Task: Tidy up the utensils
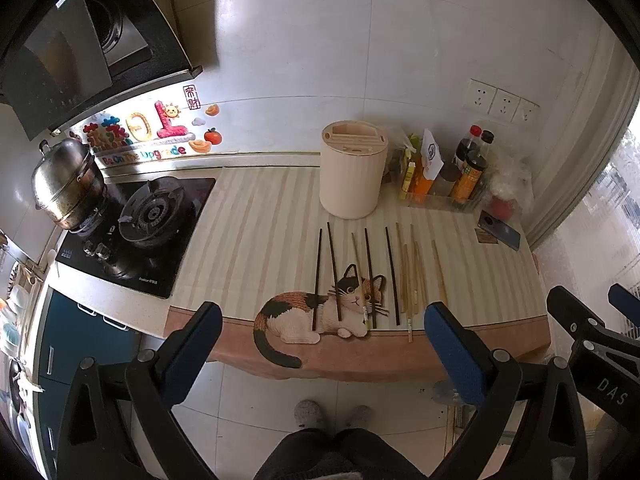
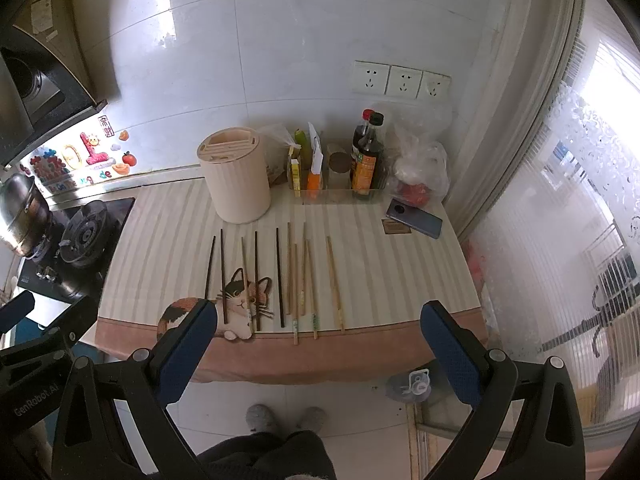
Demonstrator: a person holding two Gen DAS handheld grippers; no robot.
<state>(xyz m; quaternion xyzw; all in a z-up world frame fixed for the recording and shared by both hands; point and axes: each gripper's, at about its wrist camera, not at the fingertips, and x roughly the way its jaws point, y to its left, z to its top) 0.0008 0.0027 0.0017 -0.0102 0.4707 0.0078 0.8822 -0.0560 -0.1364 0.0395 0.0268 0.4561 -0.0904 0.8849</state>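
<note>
You have ten chopsticks lying side by side on the striped cream counter mat (image 2: 360,248): four dark brown chopsticks (image 2: 256,280) and six pale bamboo chopsticks (image 2: 332,280), one pale stick sitting among the dark ones over the printed calico cat (image 2: 240,300). All lie roughly parallel, tips toward the wall, near ends at the mat's pink border. One cream ribbed cylindrical utensil holder (image 2: 236,180) with slotted top stands upright just behind them, apart from every stick. Your left gripper (image 1: 322,336) and right gripper (image 2: 318,332) both hover at the counter's front edge with jaws spread wide and nothing between the blue pads. Three white wall sockets (image 2: 400,80), two dark sauce bottles (image 2: 366,160) and one blue phone (image 2: 416,220) show in both views. Your left view takes in the whole black gas hob (image 1: 136,232) and steel pot (image 1: 68,184), cropped in the right; your right view alone shows the frosted window (image 2: 580,200)
</note>
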